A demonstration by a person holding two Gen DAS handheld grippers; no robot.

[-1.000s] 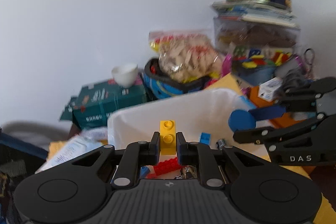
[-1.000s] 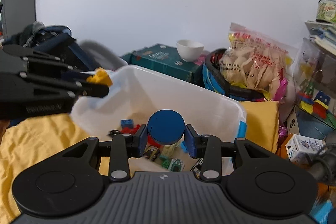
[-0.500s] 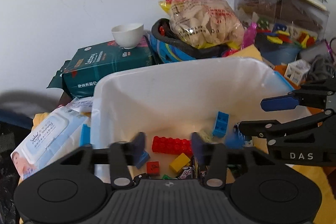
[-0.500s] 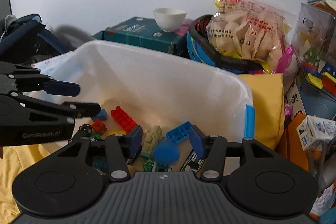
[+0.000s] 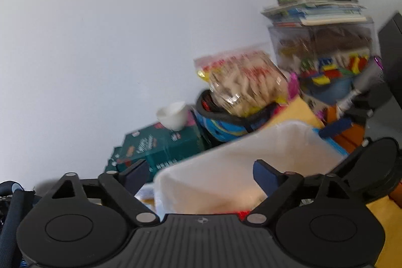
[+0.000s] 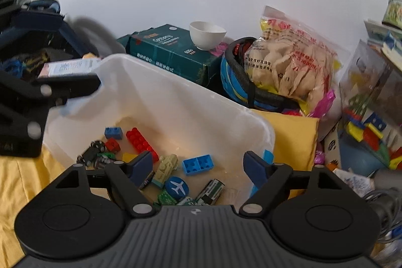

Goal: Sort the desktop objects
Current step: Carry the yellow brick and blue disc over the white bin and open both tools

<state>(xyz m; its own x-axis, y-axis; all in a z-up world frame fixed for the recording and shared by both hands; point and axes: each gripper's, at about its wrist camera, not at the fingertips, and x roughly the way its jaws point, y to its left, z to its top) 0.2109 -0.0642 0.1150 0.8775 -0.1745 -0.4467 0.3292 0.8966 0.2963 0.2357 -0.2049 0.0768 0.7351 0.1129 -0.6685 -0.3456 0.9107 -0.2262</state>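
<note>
A white plastic bin (image 6: 176, 97) holds toy bricks: a red one (image 6: 140, 142), two blue ones (image 6: 198, 164), a yellow one (image 6: 129, 157), plus batteries (image 6: 212, 191) and a blue round disc with a white plane (image 6: 176, 187). My right gripper (image 6: 198, 163) hangs over the bin's near side, its jaws opening with nothing between them. My left gripper (image 5: 198, 172) is tilted up toward the wall over the bin's (image 5: 226, 162) left corner, its jaws also opening and empty. In the right wrist view the left gripper (image 6: 50, 92) shows at the left edge.
Behind the bin are a teal box (image 6: 170, 54) with a white bowl (image 6: 207, 35) on it, a blue helmet (image 6: 236, 82) under a bag of crackers (image 6: 291, 62), and a clear box of blocks (image 6: 371, 102). A yellow cloth (image 6: 294, 137) lies underneath.
The left gripper let go of the yellow brick and the right gripper let go of the blue disc; both now lie in the bin. Both jaws spread wide, and the left gripper tipped upward.
</note>
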